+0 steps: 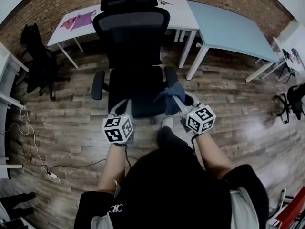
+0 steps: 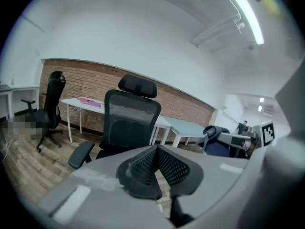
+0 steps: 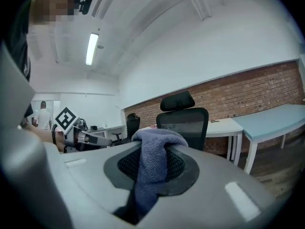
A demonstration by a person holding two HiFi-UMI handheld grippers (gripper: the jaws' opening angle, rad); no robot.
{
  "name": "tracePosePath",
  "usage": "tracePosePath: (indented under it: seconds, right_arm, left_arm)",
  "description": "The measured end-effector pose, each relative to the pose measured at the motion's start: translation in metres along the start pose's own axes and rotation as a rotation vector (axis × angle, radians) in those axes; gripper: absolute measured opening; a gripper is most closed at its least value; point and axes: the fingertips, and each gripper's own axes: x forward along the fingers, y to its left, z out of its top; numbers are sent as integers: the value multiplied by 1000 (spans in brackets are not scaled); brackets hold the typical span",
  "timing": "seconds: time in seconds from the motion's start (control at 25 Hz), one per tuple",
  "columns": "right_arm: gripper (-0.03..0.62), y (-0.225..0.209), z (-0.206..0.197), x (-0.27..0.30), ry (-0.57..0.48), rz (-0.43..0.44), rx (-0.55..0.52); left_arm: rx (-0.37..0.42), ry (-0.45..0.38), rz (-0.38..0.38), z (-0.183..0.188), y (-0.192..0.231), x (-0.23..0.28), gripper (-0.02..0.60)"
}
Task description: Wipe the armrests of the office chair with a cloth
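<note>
A black office chair (image 1: pixel 131 46) stands on the wood floor in front of me, its left armrest (image 1: pixel 97 85) and right armrest (image 1: pixel 170 75) both in view. My right gripper (image 1: pixel 177 99) is shut on a blue-grey cloth (image 1: pixel 171 95), held just at the near end of the right armrest. In the right gripper view the cloth (image 3: pixel 151 163) bulges over and hangs between the jaws. My left gripper (image 1: pixel 123 104) hovers over the seat's front edge, shut with nothing in it; its pads (image 2: pixel 143 163) meet at the tip. The chair (image 2: pixel 131 123) fills the left gripper view.
A white table (image 1: pixel 178 18) with a pink cloth (image 1: pixel 78 20) and a light blue table (image 1: pixel 228 30) stand behind the chair. A second black chair (image 1: pixel 38 61) is at the left. Cables and a power strip (image 1: pixel 51 175) lie on the floor at the left.
</note>
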Motion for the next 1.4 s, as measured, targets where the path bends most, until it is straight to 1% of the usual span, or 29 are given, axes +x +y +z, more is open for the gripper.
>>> tracePosePath:
  seconds: [0.08, 0.2, 0.36, 0.52, 0.68, 0.84, 0.96, 1.16, 1.28, 1.4]
  right_arm:
    - [64, 20, 2, -14, 12, 7, 1]
    - [64, 41, 5, -34, 11, 8, 3]
    - [66, 51, 2, -52, 25, -32, -43]
    - [66, 58, 3, -78, 17, -22, -49]
    - [66, 60, 3, -122, 7, -7, -47]
    - [66, 62, -10, -181, 7, 8, -29]
    - [66, 64, -25, -227, 18, 21, -43]
    - [66, 66, -45, -295, 15, 52, -38]
    - [66, 74, -53, -325, 18, 95, -32]
    - [66, 86, -54, -346, 5, 131, -25]
  left_arm:
    - [-19, -3, 4, -5, -2, -17, 6]
    - [-18, 7, -5, -13, -12, -34, 6]
    - [-8, -3, -14, -15, -29, -52, 6]
    - [-1, -7, 2, -20, -47, -68, 6]
    - [-2, -2, -12, -34, -88, -85, 6]
    - [9, 16, -26, -66, -144, -103, 6]
    - [5, 24, 0, -95, -177, -123, 6]
    - [-16, 18, 68, -139, -226, -165, 6]
    - [-37, 23, 120, -166, -251, -199, 6]
    - [-45, 34, 167, -185, -266, -230, 6]
